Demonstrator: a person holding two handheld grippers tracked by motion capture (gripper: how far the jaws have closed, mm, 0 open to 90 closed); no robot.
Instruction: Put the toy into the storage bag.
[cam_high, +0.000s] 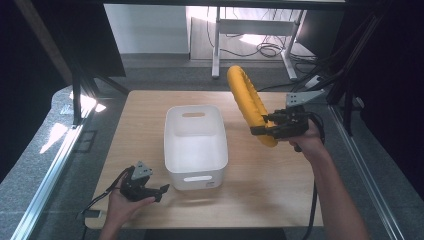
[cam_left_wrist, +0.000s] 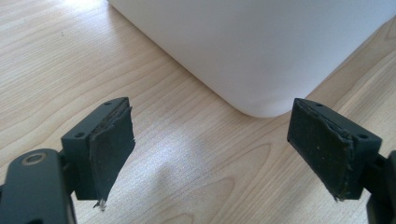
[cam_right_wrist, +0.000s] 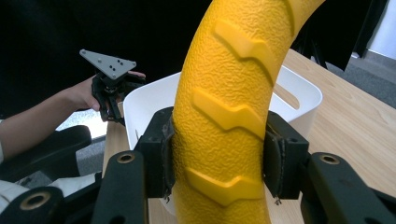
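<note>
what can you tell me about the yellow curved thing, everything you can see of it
The yellow curved thing is a thick arc, like part of a tyre, with a pebbled, rubbery-looking skin and raised zigzag tread blocks on its outer face. The right gripper is shut on it near its lower end, one pad on each side, and holds it up above the wooden table, to the right of the white bin. It rises away from the person and touches nothing else.
</note>
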